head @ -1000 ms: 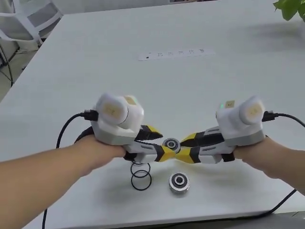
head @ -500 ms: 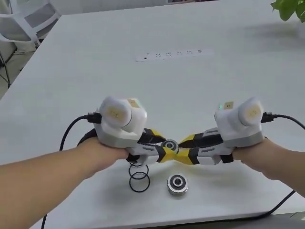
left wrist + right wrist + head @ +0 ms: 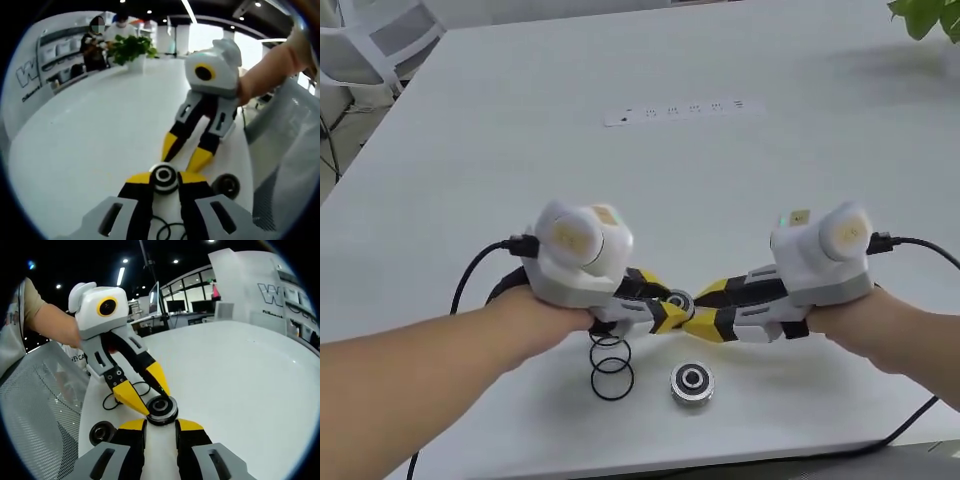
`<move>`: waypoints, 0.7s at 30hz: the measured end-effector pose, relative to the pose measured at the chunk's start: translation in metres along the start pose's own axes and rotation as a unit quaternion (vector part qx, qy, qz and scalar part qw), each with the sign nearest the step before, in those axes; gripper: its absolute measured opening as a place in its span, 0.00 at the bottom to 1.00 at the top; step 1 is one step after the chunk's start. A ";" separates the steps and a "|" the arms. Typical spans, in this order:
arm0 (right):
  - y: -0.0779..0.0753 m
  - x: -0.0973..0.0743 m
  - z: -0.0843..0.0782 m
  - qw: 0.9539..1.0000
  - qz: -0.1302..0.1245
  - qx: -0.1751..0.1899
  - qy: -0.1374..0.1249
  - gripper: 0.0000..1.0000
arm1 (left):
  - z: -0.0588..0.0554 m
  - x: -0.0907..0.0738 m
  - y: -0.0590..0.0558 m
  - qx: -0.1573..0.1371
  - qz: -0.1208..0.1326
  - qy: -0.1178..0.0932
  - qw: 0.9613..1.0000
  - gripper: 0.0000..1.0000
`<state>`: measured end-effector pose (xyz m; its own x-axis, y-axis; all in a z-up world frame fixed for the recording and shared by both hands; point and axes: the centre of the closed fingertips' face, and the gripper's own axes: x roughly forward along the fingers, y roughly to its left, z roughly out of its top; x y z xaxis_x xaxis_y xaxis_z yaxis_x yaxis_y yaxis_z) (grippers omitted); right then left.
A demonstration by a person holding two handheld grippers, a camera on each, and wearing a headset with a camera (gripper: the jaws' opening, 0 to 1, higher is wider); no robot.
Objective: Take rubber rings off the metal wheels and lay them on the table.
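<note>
Over white table (image 3: 520, 150), left gripper (image 3: 165, 176) clamps metal wheel (image 3: 161, 410) hub-up; right gripper (image 3: 183, 152) has fingers (image 3: 200, 159) narrowly apart.

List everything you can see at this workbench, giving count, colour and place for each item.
held wheel: one, silver metal, raised between the two grippers
loose wheel: one, silver metal, lying on the table nearer the person
rubber rings: two, black, overlapping on the table left of the loose wheel
socket strip: one, white, farther up the table
table: one, white
plant: one, green, far right corner
chair: one, white, beyond the far left edge
cables: two, black, one per gripper
left gripper: white, black, yellow; shut on the held wheel
right gripper: same colours; tips at that wheel, grip unclear
</note>
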<state>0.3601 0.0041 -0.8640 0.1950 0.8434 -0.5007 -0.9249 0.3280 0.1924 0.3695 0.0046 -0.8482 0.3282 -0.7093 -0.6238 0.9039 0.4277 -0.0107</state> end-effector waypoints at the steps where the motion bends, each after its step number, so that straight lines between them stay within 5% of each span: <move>1: 0.000 0.000 0.000 1.000 0.000 0.000 0.000 0.20 | 0.000 0.000 0.000 0.001 0.000 0.000 1.000 0.20; 21: -0.001 0.002 0.001 1.000 -0.004 -0.003 0.000 0.20 | 0.000 0.000 0.003 0.023 0.010 0.007 1.000 0.14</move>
<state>0.3617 0.0056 -0.8641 0.2025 0.8409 -0.5019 -0.9251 0.3323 0.1836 0.3723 0.0061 -0.8486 0.3420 -0.6927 -0.6349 0.9093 0.4143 0.0378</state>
